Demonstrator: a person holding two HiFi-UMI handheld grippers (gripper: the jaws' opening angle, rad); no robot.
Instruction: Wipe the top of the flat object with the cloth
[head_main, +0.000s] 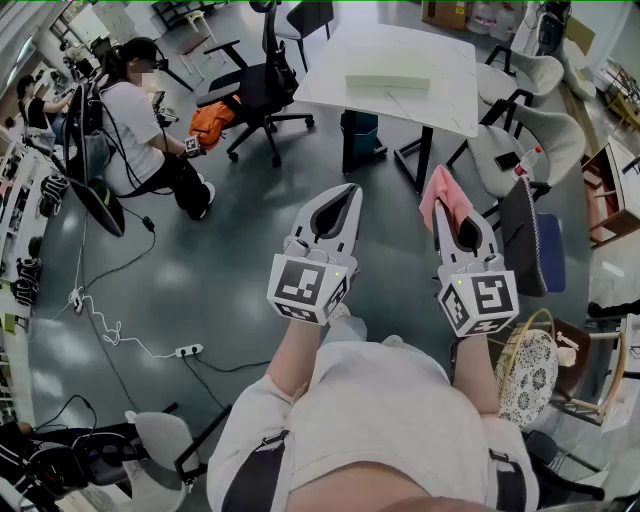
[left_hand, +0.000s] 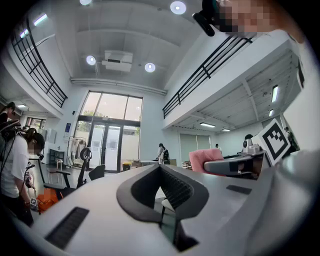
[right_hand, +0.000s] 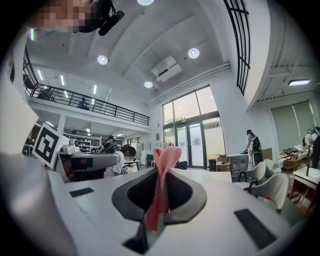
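A flat pale-green box (head_main: 388, 72) lies on the white table (head_main: 440, 105), far ahead of both grippers. My right gripper (head_main: 445, 207) is held up in the air, shut on a pink cloth (head_main: 441, 194). In the right gripper view the cloth (right_hand: 162, 185) hangs pinched between the jaws and sticks up past the tips. My left gripper (head_main: 351, 189) is beside it, jaws shut with nothing in them; its tips (left_hand: 160, 168) meet in the left gripper view. Both grippers point roughly level across the room, well short of the table.
A black office chair (head_main: 262, 85) stands left of the table, with a blue bin (head_main: 360, 135) under it. A person (head_main: 140, 130) sits at far left. Pale chairs (head_main: 530, 140) and a patterned seat (head_main: 530, 375) are on the right. A power strip (head_main: 186, 351) lies on the floor.
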